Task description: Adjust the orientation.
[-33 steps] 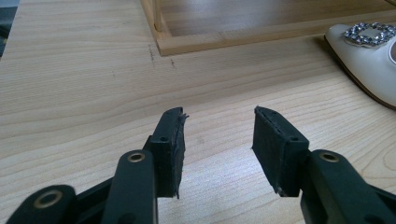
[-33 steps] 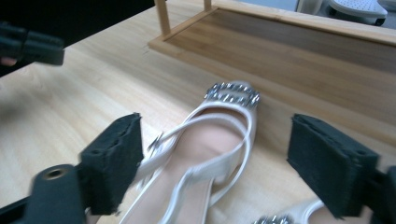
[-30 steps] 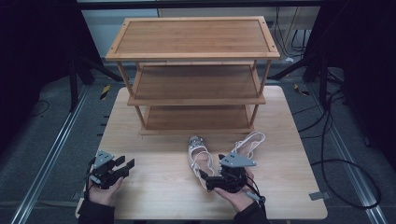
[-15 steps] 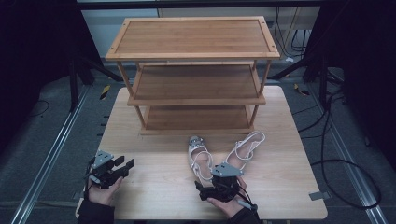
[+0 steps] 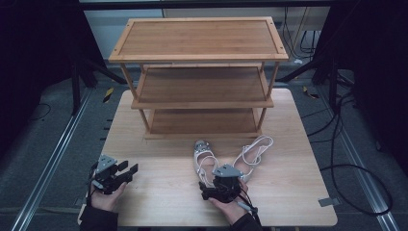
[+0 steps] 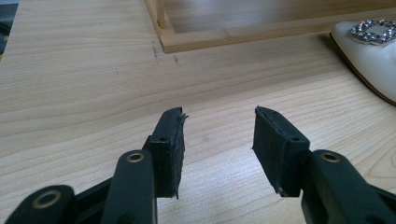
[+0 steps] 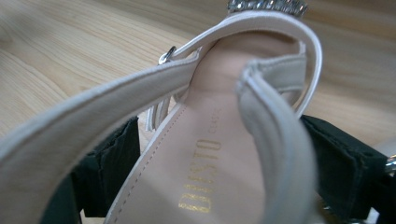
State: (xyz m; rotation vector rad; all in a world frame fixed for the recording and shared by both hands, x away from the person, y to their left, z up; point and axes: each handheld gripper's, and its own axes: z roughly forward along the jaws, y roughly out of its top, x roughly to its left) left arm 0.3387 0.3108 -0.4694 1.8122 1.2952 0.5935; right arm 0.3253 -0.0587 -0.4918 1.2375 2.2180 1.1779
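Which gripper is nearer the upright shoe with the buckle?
Right. The right gripper straddles the shoe's heel end, jaws either side; the left gripper sits apart near the table's left edge.

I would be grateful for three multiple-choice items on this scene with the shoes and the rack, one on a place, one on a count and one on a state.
1. Where do the two white shoes lie?
A. on the top shelf
B. on the table in front of the rack
C. on the floor

2. How many shelves does the wooden rack have?
A. two
B. three
C. five

3. What is between the left gripper's jaws?
A. nothing, they stand apart over bare wood
B. a shoe strap
C. a cable

Answers:
1 B: the jewelled shoe and the strappy shoe rest on the table just before the rack.
2 B: the high view shows a top, a middle and a bottom board.
3 A: the left gripper shows only tabletop in its gap, while the right gripper straddles the jewelled shoe's heel end.
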